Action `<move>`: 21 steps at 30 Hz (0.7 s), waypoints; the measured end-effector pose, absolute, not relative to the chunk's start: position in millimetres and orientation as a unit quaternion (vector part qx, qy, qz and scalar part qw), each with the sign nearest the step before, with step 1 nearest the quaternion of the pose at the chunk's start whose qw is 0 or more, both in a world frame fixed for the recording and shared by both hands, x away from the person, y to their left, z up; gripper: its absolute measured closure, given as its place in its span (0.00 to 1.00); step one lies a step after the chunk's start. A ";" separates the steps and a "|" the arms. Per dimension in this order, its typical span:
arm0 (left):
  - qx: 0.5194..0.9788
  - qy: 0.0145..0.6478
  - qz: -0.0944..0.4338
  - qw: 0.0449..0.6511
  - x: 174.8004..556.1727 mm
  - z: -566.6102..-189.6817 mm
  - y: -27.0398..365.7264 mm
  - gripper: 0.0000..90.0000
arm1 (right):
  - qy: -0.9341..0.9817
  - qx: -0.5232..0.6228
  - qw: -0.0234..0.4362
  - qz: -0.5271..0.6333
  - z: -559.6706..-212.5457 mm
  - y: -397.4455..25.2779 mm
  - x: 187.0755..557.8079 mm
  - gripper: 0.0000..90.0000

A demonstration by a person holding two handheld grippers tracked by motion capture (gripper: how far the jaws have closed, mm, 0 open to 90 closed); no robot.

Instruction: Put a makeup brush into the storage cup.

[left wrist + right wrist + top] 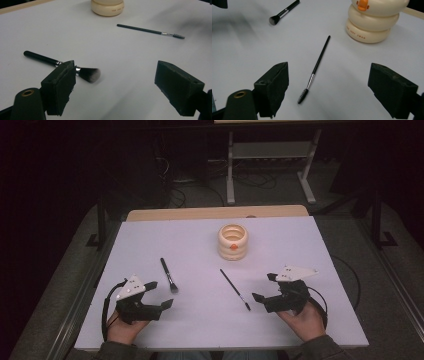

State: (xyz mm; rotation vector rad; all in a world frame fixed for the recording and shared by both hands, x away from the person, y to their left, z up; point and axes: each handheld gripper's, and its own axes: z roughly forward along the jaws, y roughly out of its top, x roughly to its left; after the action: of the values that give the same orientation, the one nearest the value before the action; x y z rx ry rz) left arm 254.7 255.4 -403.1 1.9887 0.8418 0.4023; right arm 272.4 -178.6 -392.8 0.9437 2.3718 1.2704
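1. The left claw (159, 294) is spread wide and holds nothing; the powder brush (169, 275) lies flat on the white surface (150, 245) just beside it.
2. The right claw (264, 287) is also spread and holds nothing; the thin lash brush (235, 289) lies just beside it.
3. A cream ringed holder (233, 241) stands farther back.

The white counter (210, 270) is evenly lit from above; everything around the counter is dim, nearly black. Shadows are soft and smeared. Gripper views look grainy, slightly blurred near the counter's far edge.
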 end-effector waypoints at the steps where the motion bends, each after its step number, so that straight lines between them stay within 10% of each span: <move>1: 0.807 0.341 0.164 0.454 254.7 -403.2 255.4 0.19 | 0.825 0.324 0.143 0.441 -391.2 -175.9 274.4 0.17; 21: 0.805 0.337 0.163 0.460 254.5 -402.0 258.2 0.19 | 0.851 0.295 0.096 0.424 -353.9 -112.1 309.4 0.17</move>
State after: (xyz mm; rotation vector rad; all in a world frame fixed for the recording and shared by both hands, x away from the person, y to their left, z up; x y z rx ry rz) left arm 254.5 258.2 -402.0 1.9820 0.8292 0.4016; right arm 309.4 -112.1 -353.9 0.8741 2.5214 1.2575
